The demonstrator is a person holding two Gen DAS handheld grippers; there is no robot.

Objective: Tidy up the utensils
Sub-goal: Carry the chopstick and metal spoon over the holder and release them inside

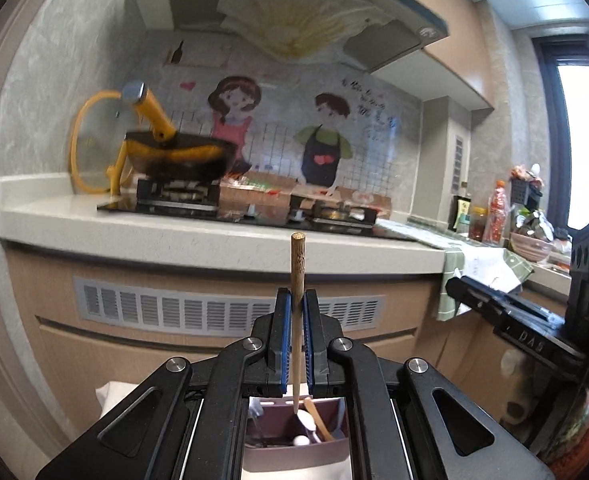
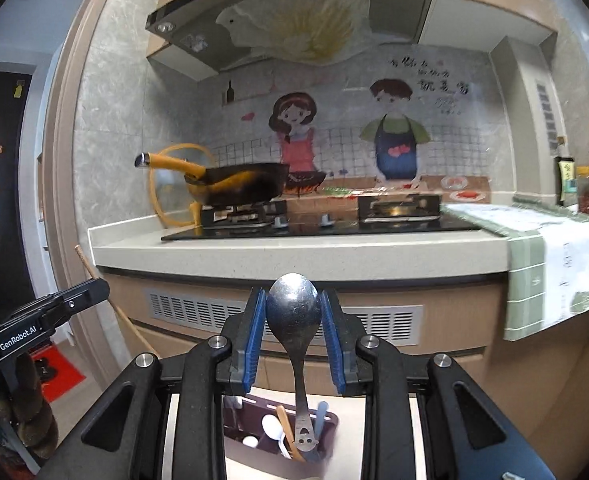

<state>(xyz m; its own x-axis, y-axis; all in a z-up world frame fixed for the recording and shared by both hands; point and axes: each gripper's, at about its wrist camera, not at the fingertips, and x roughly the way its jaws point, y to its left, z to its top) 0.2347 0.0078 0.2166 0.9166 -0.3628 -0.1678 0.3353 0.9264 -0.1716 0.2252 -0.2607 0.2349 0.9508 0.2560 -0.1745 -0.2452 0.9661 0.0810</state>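
The left gripper [image 1: 297, 312] fingers clamp an upright wooden chopstick [image 1: 297, 272]. The right gripper [image 2: 293, 312] fingers grip a metal spoon [image 2: 294, 312], bowl up. Both hang above the maroon utensil holder [image 2: 238, 436].

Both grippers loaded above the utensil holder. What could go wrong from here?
1. The left gripper pinches the wooden chopstick with a narrow grip; it could pivot or slip.
2. The metal spoon hangs bowl-up in the right gripper; it may snag the white spoon in the crowded utensil holder.
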